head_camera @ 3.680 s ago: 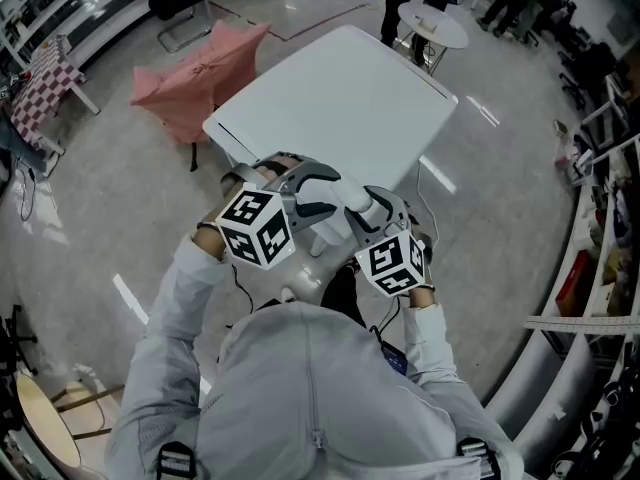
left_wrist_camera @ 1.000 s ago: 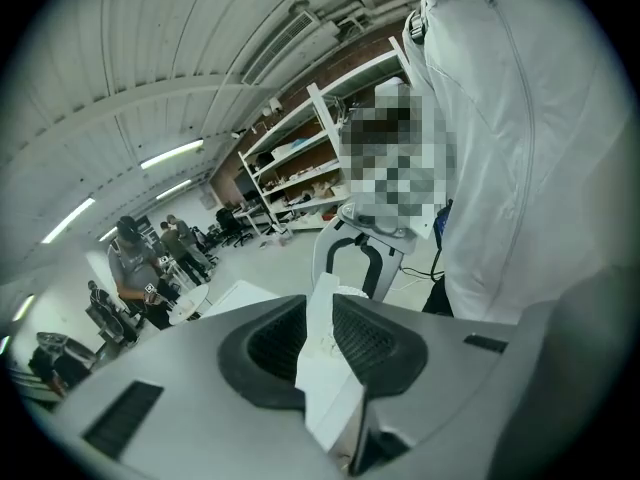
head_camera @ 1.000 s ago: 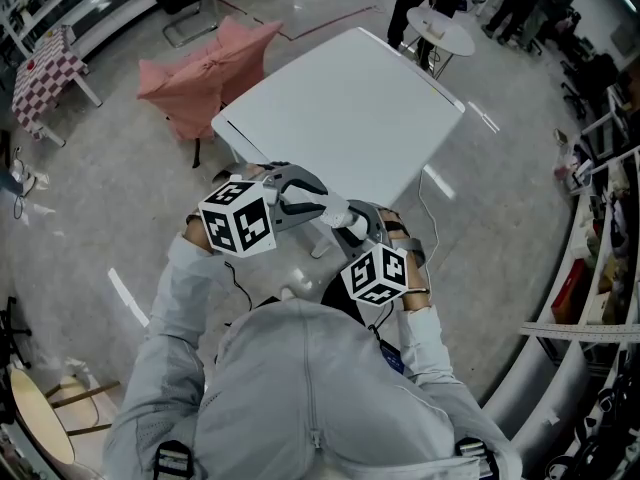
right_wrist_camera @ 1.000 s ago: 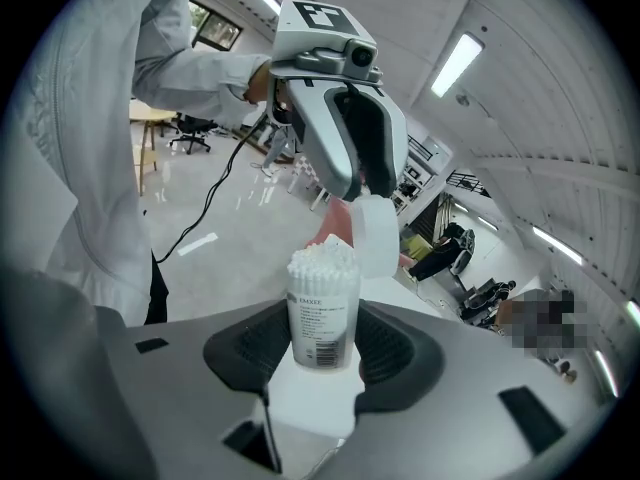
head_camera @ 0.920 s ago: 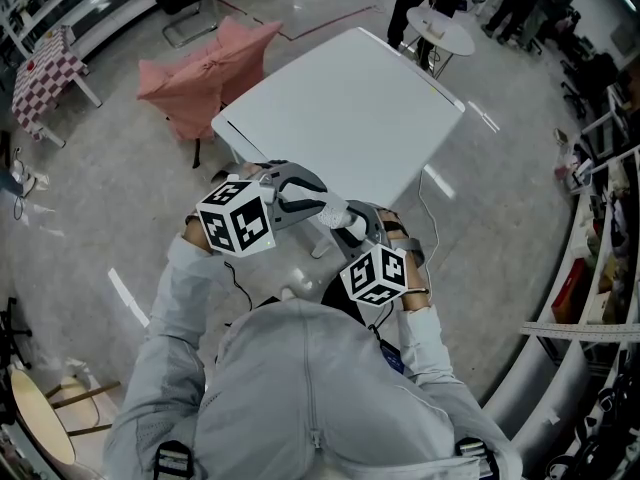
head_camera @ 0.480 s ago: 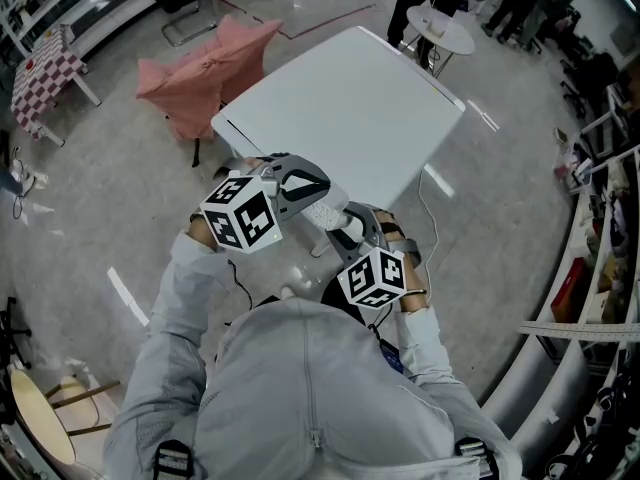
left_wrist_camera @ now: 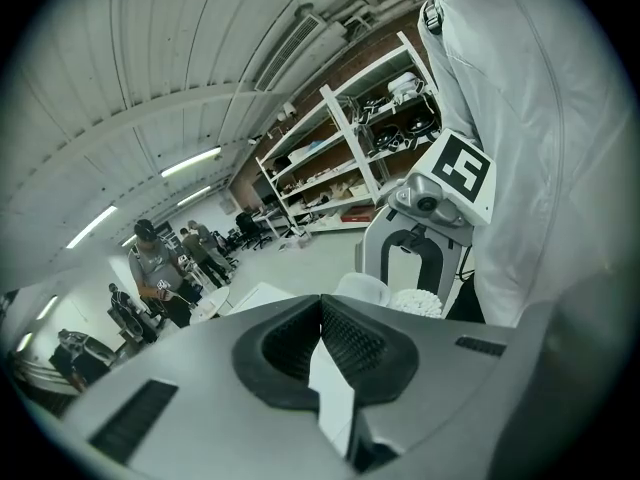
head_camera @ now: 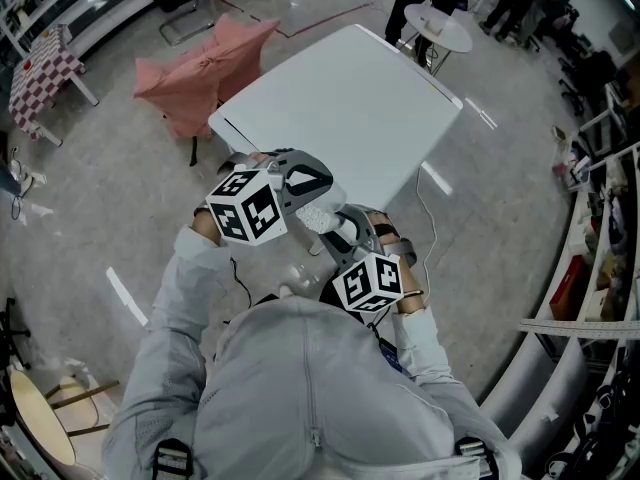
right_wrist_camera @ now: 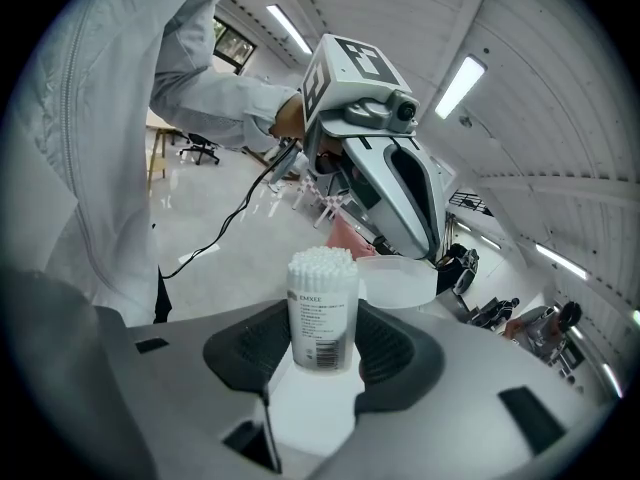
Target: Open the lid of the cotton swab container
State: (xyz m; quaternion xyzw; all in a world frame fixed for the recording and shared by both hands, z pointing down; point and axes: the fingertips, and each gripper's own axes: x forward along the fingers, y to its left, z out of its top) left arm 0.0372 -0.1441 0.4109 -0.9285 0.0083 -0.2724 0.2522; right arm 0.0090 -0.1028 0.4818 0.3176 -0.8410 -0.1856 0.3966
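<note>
Here, beside the white table's near edge, the right gripper clamps the upright cotton swab container between its jaws. The left gripper, jaws pinched together, holds the lid just beside its open top.

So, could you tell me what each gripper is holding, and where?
Right gripper: swab container, by its body. Left gripper: apparently the lid, by its rim.

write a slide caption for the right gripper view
Right gripper grips the swab container, swabs exposed; left gripper holds the lid beside it.
</note>
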